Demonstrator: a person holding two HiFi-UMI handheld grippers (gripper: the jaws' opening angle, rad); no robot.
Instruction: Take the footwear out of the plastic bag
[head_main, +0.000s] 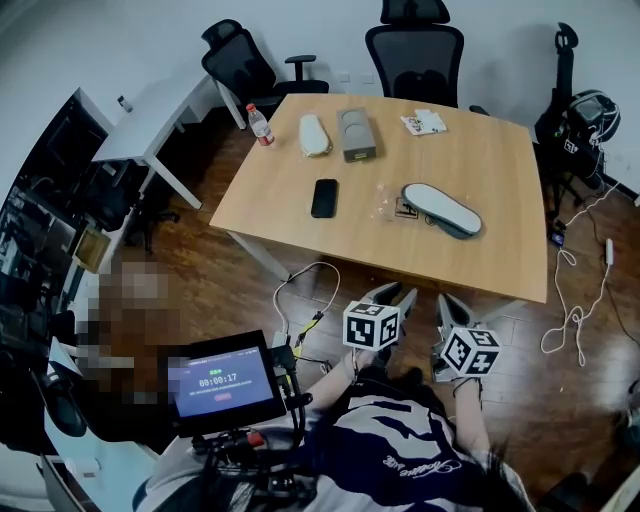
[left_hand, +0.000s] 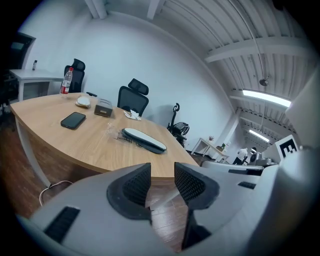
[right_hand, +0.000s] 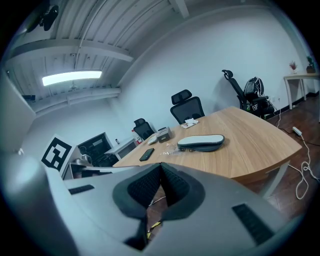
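Only the head view shows the small screen and both tools short of the wooden table: the left gripper with fingers spread on nothing, the right gripper with fingers pressed together, empty. On the table lie one slipper beside clear plastic, one phone and one bottle. Two black office chairs stand behind, over dark wood flooring.

Grey slipper, perhaps bagged, on table

A pale wooden table is standing on a dark plank floor, with black office chairs sitting at 12 o'clock, a white desk standing at 10 o'clock by white walls, and a strip light glowing overhead.
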